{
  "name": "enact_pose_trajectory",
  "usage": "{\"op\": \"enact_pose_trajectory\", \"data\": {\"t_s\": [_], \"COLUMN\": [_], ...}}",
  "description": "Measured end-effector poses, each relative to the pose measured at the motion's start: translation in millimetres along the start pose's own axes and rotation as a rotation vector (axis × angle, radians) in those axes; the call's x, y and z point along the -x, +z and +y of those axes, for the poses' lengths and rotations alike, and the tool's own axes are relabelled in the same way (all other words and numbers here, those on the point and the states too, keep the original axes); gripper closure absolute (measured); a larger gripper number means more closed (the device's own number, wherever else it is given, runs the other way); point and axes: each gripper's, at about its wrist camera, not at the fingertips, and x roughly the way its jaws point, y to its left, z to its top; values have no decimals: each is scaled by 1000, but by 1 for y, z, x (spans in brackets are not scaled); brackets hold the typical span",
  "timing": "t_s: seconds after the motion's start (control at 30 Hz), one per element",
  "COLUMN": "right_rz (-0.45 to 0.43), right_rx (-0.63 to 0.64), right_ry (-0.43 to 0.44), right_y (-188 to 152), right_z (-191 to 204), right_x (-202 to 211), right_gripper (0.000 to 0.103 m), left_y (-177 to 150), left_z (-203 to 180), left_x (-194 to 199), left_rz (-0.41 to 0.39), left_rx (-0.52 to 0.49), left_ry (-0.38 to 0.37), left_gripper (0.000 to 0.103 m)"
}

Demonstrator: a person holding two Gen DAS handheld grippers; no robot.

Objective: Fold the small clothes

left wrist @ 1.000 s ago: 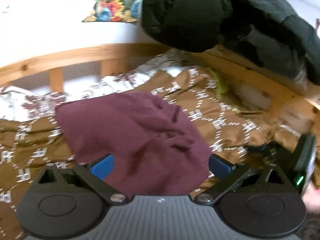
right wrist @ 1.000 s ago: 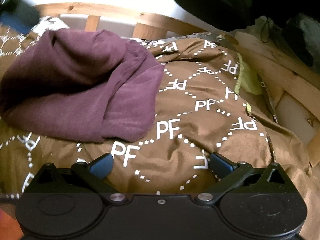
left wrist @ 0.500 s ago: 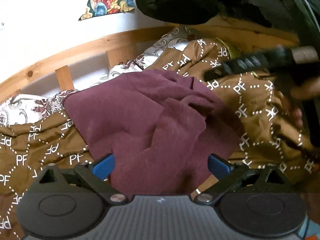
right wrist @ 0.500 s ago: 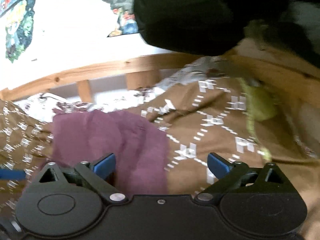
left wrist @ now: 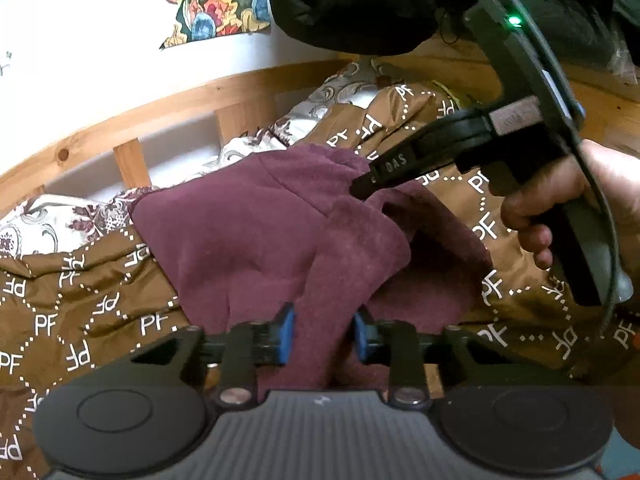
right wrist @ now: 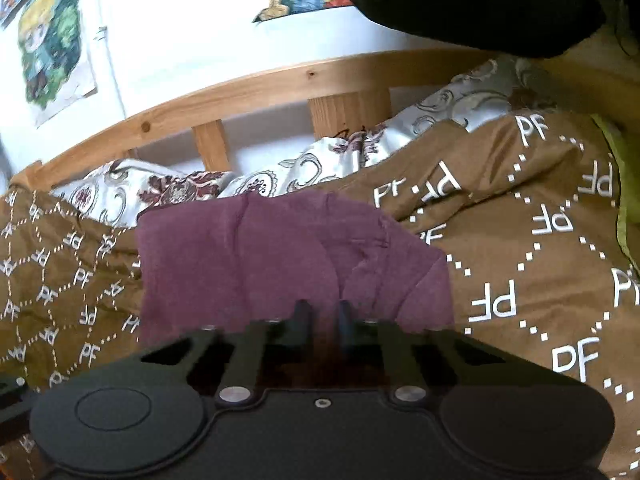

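Left wrist view: at lower centre the left gripper, jaws just drawn in, was clamped on a ridge of the maroon garment. Mid-frame right, the right gripper, likewise just closed, pinched its far edge over the brown quilt, so the fold could be started.
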Motion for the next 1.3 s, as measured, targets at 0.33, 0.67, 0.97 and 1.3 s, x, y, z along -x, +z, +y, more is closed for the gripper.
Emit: {"op": "enact_pose_trajectory", "data": {"t_s": [0.33,0.67,0.97,1.3], "right_rz": [-179,-93,-80,-71], "right_rx": [167,181,174,147], "right_ry": [-105,-145,-152,-165], "right_y": [-9,-41,-48,-49], "right_z": [-6,-25,-27,-30], "right_x": [57,42,42,43], "right_gripper": [98,98,96,85], "left_y": [6,-2,5,8], "left_z": [-12,-18,28,66], "left_x": [8,-5,1,1], "left_rz": [-42,-1,-15,-48], "left_rx": [-1,0,286,462], "left_ry": [-90,-133,-221,-141], "left_gripper": [81,66,17,4]}}
